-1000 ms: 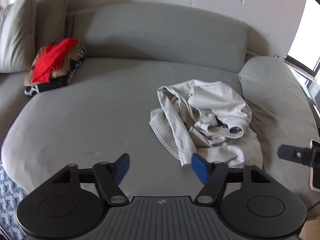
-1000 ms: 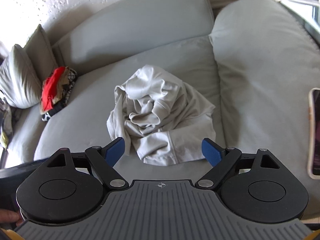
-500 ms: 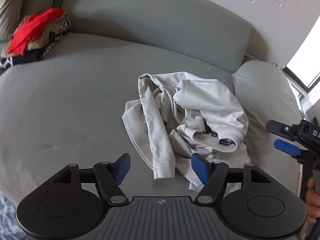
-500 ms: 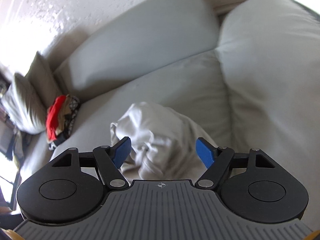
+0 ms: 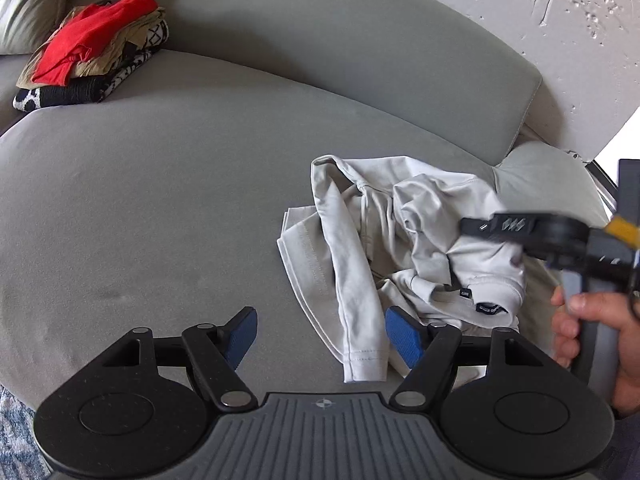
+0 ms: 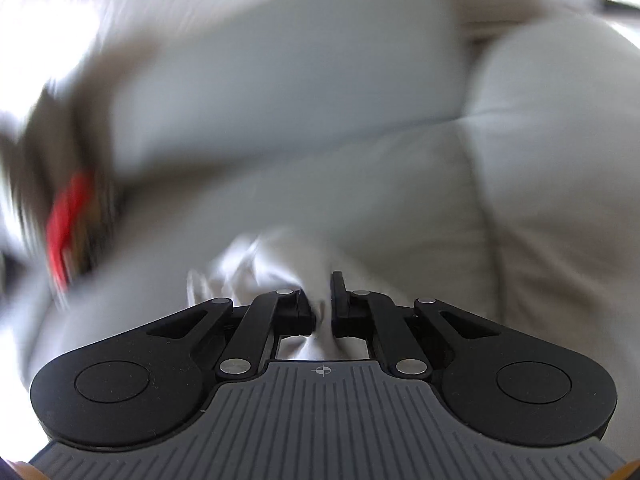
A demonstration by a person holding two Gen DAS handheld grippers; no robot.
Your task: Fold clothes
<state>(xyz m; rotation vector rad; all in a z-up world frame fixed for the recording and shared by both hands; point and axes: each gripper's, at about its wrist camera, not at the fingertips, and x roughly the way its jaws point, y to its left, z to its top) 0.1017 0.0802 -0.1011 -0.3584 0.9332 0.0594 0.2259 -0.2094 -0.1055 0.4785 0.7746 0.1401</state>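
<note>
so the folding of this piece has barely begun. the crumpled pale grey sweatshirt (image 5: 404, 248) lies in a heap right of centre in the left wrist view, on the seat of the grey fabric sofa (image 5: 160, 184), one sleeve trailing down toward the lower middle of the frame and a small dark label showing at the neck.

the right gripper (image 6: 323, 312) has just been closing, and in its own blurred view its jaws are pinched tight on a fold of the pale cloth, which bulges out between and behind them. in the left wrist view that same tool reaches in from the right edge over the heap, with the person's hand (image 5: 592, 332) wrapped round its handle.

the left gripper (image 5: 320, 336) has its blue pads standing wide, holding nothing; the sleeve cuff lies just inside its right pad, apparently untouched.

in the upper left of the frame a stack of folded clothes with a red garment on top (image 5: 92, 48) sits by a beige cushion (image 5: 36, 4), so earlier pieces look finished. for the sweatshirt, lifting, spreading flat, folding and stacking all remain.
</note>
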